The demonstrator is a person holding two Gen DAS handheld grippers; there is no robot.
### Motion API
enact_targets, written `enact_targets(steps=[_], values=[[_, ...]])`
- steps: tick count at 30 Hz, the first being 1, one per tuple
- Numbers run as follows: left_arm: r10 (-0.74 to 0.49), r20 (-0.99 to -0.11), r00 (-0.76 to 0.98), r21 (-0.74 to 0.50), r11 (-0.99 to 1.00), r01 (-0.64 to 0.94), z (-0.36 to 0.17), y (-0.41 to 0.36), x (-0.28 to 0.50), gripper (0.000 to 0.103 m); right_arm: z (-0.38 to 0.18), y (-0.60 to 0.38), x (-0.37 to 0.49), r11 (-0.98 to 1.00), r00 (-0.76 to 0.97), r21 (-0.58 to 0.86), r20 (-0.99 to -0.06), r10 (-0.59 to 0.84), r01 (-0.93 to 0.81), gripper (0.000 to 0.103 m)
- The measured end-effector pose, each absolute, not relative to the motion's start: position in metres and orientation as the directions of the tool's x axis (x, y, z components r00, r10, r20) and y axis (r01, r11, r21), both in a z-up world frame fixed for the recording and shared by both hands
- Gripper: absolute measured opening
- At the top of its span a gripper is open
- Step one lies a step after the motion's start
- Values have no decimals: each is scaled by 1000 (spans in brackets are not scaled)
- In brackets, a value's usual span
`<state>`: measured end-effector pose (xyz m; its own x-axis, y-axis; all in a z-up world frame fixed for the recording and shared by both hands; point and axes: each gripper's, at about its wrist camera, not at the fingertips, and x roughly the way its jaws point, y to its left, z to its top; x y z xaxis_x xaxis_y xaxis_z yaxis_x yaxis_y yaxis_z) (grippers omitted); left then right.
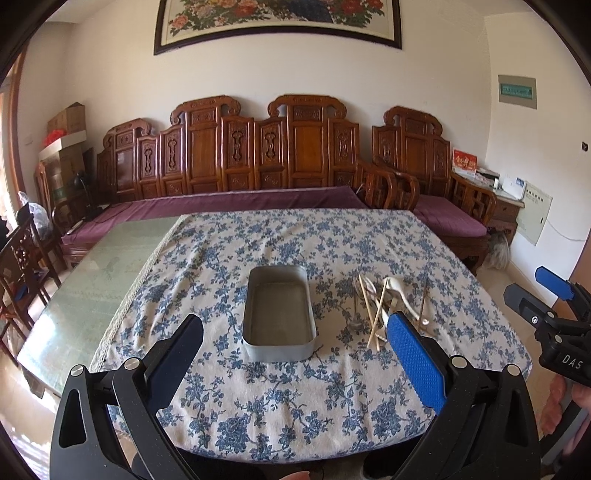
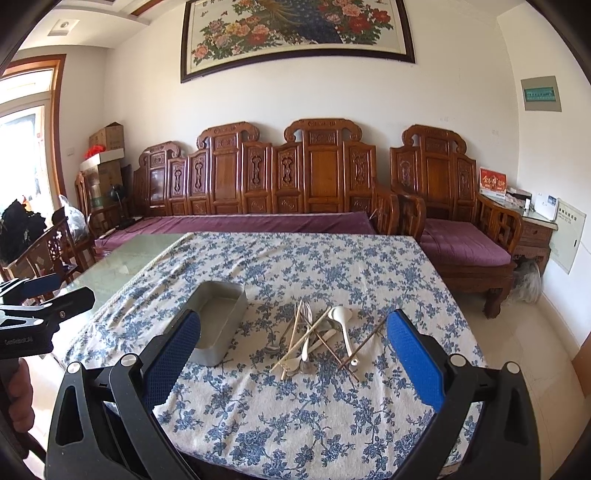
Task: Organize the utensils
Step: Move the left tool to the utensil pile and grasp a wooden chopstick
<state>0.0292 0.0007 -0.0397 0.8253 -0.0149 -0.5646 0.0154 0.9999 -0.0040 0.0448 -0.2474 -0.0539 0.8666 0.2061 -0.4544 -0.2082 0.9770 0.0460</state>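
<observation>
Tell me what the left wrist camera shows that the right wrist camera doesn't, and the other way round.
Only the left wrist view shows the right gripper, open at its right edge. Only the right wrist view shows the left gripper, the bright doorway with the wooden frame and the white ceiling fixture. Both show the empty grey metal rectangular tin, the pile of wooden chopsticks, metal cutlery and white spoons beside it, and the blue floral tablecloth.

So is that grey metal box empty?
Empty: the grey rectangular metal box shows only its bare floor; the pile of utensils lies beside it on the tablecloth.
</observation>
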Motion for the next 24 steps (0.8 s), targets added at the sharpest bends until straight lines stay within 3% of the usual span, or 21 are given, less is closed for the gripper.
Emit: enact_targets(steps=[13,18,24], values=[[-59,-720,691,11,995,96,-108,-15,82,97,-114,-259,87,980,815,43,-549,186,-195,101],[-42,-738,674,84,985,153,-123,-26,98,97,-137,-269,103,983,795,45,-582,170,-177,101],[-72,-777,625,72,977,202,-138,-27,121,97,-161,-281,119,986,771,51,-618,156,-159,101]])
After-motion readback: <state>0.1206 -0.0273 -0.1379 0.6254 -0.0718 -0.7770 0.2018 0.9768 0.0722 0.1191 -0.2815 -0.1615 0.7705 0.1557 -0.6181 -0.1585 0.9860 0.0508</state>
